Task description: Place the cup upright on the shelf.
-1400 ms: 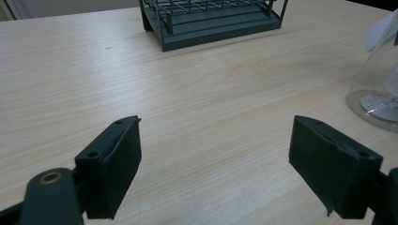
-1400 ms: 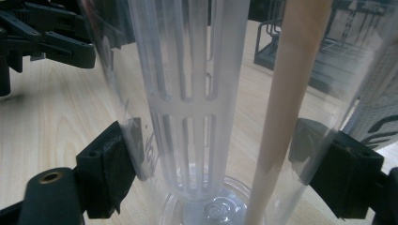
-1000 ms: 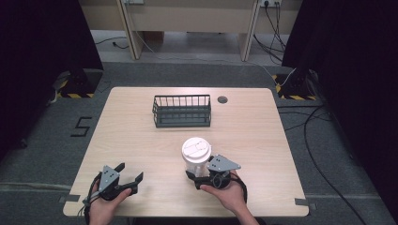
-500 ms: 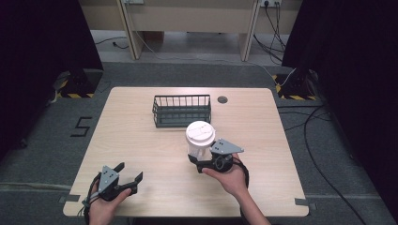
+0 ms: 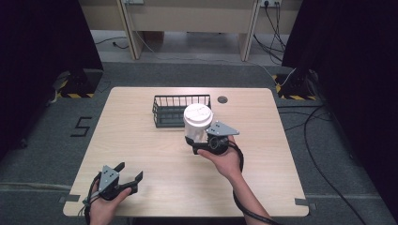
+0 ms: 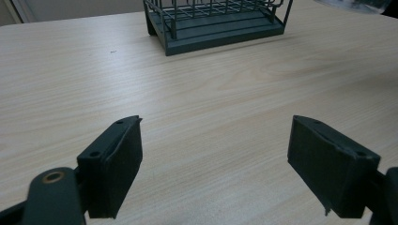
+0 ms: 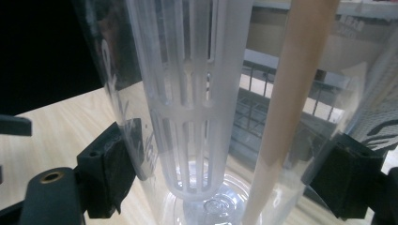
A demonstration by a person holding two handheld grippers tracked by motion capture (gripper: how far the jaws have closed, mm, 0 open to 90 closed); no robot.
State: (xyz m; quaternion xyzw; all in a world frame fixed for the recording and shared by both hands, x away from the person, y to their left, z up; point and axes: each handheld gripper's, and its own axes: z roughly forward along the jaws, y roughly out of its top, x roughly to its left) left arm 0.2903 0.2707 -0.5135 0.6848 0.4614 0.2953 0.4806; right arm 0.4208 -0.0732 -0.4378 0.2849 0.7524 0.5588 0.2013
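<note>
A clear plastic bottle with a white lid (image 5: pixel 197 120) hangs above the table, held upright in my right gripper (image 5: pixel 202 141), which is shut on its lower part. In the right gripper view the clear bottle (image 7: pixel 225 112) stands between both jaws, with a white slotted insert (image 7: pixel 187 93) and a beige straw (image 7: pixel 291 103) inside it. The bottle is just in front of the dark wire basket (image 5: pixel 174 111). My left gripper (image 5: pixel 127 179) is open near the table's front left, with nothing between its jaws. The left gripper view has the basket (image 6: pixel 211 23) far ahead.
A small dark round hole (image 5: pixel 222 99) sits in the wooden table (image 5: pixel 141 140) behind the basket. Dark curtains flank both sides, and cables run over the floor at the right.
My right gripper has lifted the bottle off the table and carried it forward toward the basket. The left gripper has stayed where it was.
</note>
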